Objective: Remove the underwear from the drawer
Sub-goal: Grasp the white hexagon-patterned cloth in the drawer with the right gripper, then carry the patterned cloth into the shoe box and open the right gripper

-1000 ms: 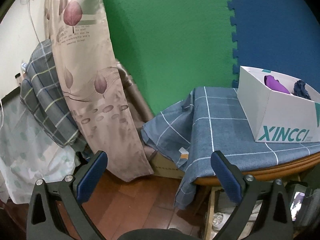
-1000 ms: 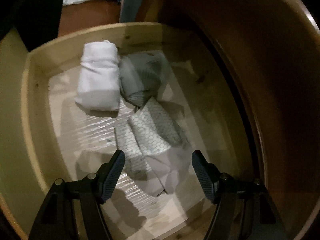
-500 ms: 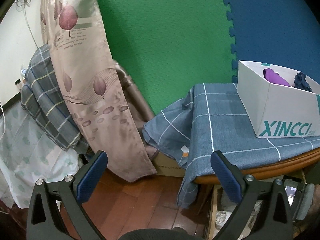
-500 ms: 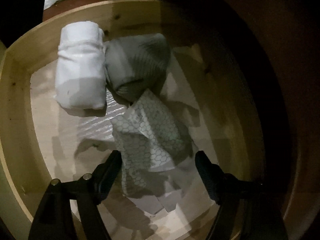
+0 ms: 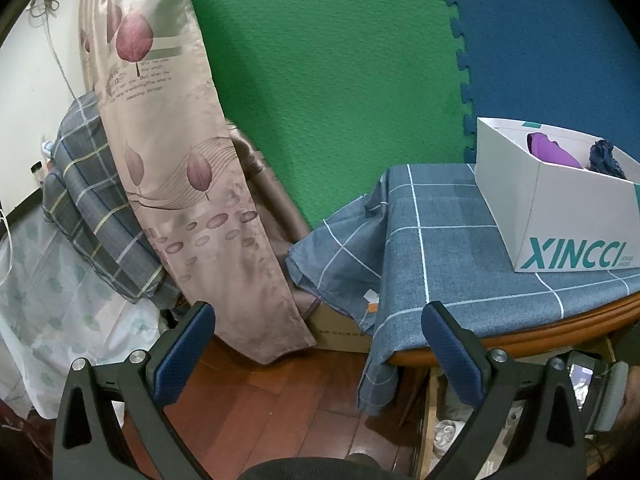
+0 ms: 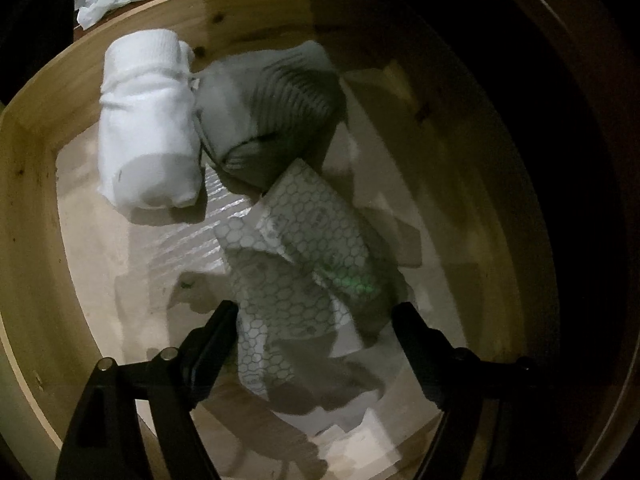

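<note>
A: Right wrist view, entry one. Right hand-held gripper (image 6: 314,332) stood wide open inside the drawer (image 6: 28,184), one finger on each side of the hexagon-print underwear (image 6: 296,280). Whether the pads touched the cloth could not be told; nothing was clamped.

B: Other contents?

A: White rolled garment (image 6: 148,128) at the far left of the drawer, grey rolled garment (image 6: 268,112) touching it on the right. The hexagon-print piece lay nearer the camera, its far corner against the grey roll. All three rested on the drawer floor.

B: Left side?

A: Left hand-held gripper (image 5: 318,338) was wide open and held nothing, hanging over the wooden floor (image 5: 260,400). Ahead and to the right, the surface under a blue checked cloth (image 5: 460,240) carried a white XINCCI box (image 5: 560,216). A leaf-print curtain (image 5: 172,160) hung at left.
</note>
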The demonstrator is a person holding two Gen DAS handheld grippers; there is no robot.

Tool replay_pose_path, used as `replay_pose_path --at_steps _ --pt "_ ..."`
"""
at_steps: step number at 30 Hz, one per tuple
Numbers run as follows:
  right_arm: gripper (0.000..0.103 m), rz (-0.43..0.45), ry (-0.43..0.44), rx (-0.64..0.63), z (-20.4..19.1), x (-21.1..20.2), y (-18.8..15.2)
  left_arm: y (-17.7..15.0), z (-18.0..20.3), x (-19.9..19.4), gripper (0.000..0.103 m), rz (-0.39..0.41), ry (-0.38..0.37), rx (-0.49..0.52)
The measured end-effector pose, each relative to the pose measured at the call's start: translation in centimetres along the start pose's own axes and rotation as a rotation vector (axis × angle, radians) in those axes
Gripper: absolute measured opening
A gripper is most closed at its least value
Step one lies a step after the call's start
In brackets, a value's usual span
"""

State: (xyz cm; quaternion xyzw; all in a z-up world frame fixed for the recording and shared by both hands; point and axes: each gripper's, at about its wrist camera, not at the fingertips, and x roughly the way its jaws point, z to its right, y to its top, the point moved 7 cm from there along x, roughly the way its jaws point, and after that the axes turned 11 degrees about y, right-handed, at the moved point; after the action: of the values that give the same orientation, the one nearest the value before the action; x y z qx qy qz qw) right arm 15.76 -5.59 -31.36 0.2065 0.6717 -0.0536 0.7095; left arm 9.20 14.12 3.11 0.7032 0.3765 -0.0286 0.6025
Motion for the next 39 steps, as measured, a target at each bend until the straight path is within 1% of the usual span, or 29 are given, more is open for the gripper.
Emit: replay_pose_path --at_steps 1,2,3,5,7,8,11,16,22,27,30,33,39 --pt "0.075 -0.002 0.014 0.006 -0.1 0.0 0.0 0.0 0.0 0.0 0.102 0.000 0.000 0.000" --pt "0.070 -0.006 -0.001 0.037 0.2 0.0 0.0 0.0 0.0 0.0 0.102 0.001 0.000 0.001" --pt "0.066 -0.010 0.008 0.049 0.2 0.0 -0.1 0.0 0.0 0.0 0.102 0.001 0.002 0.002" --pt "0.052 -0.015 0.010 0.063 0.2 -0.3 -0.1 0.0 -0.1 0.0 0.102 0.001 0.005 0.004" --pt "0.043 -0.017 0.031 0.092 0.1 -0.8 -0.4 -0.1 -0.1 0.0 0.102 0.000 0.006 0.003" --pt "0.040 -0.021 0.050 0.110 0.2 -1.0 -0.5 -0.1 -0.1 0.0 0.102 0.000 0.006 0.002" --pt "0.035 -0.029 0.092 0.156 0.3 -1.8 -1.1 -0.1 -0.1 0.0 0.102 0.001 0.007 0.004" --pt "0.034 -0.016 0.147 0.192 -0.5 -3.6 -1.8 -0.2 -0.2 0.0 0.102 0.003 0.012 0.009" --pt "0.034 0.075 0.205 0.232 -1.8 -7.8 -2.1 -0.2 -0.4 0.0 0.102 0.003 0.015 0.011" --pt "0.034 0.186 0.236 0.289 -1.7 -11.4 -2.9 -0.3 -0.4 0.0 0.102 0.002 0.015 0.011" --pt "0.034 0.263 0.258 0.322 -2.7 -14.3 -3.1 -0.3 -0.5 0.0 0.102 0.003 0.018 0.012" --pt "0.034 0.347 0.272 0.345 -3.0 -17.1 -4.0 -0.3 -0.3 0.1 0.102 0.002 0.017 0.013" --pt "0.034 0.561 0.309 0.430 -2.5 -25.7 -4.9 -0.5 -0.9 -0.1 0.102 0.008 0.025 0.019"
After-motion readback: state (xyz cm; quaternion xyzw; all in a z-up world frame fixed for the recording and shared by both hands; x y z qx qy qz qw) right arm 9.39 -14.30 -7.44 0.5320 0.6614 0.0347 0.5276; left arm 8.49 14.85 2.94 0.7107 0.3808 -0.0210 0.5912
